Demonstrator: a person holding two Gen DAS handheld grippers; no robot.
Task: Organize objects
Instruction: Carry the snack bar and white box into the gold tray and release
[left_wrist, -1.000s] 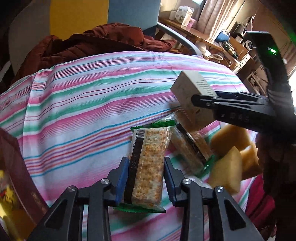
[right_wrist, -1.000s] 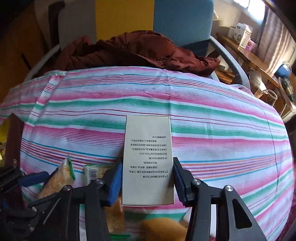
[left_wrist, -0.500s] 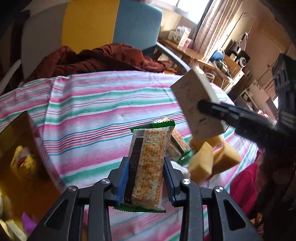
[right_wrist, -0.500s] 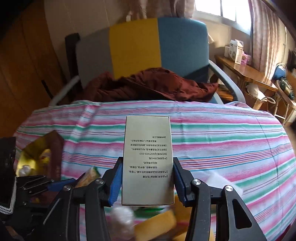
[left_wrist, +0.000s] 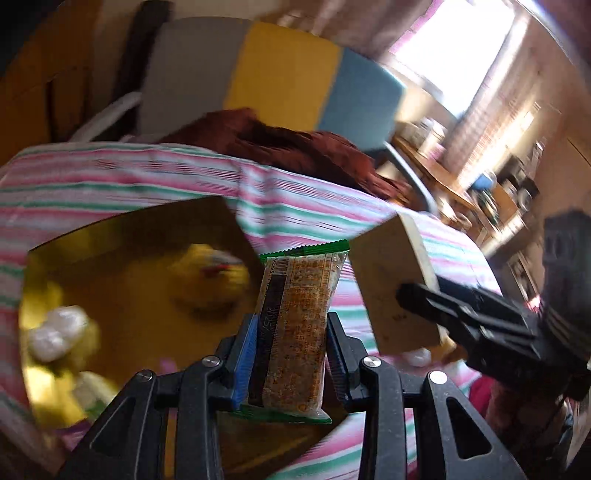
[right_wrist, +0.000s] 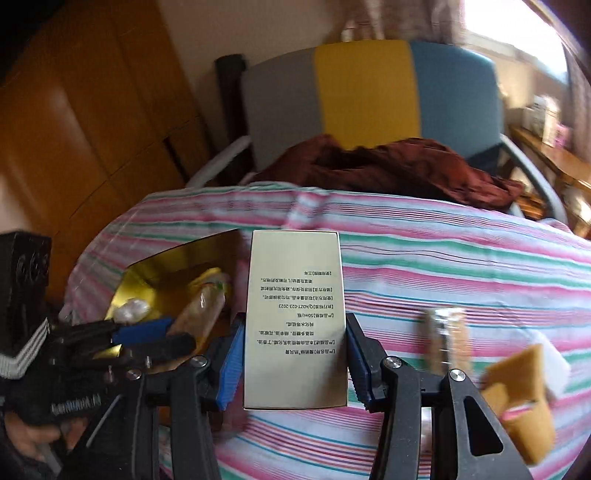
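My left gripper (left_wrist: 290, 354) is shut on a green-edged cracker packet (left_wrist: 295, 325), held upright above the gold-lined open box (left_wrist: 122, 240) on the striped cloth. That box holds yellow and white wrapped items (left_wrist: 55, 332). My right gripper (right_wrist: 293, 363) is shut on a cream carton (right_wrist: 295, 317) with small printed text. In the left wrist view the carton (left_wrist: 391, 280) hangs just right of the packet. In the right wrist view the left gripper (right_wrist: 173, 334) and its packet (right_wrist: 199, 314) sit over the gold box (right_wrist: 159, 266), left of the carton.
Another cracker packet (right_wrist: 447, 339), yellow sponge blocks (right_wrist: 517, 391) and a white wad lie on the striped tablecloth (right_wrist: 443, 266) at the right. A maroon garment (right_wrist: 388, 166) lies on the grey, yellow and blue chair (right_wrist: 369, 88) behind the table. A wooden cabinet stands at the left.
Both grippers rose and swung left with their loads. The gold-lined box came fully into view under the left gripper. The loose packets and sponges slid off to the right.
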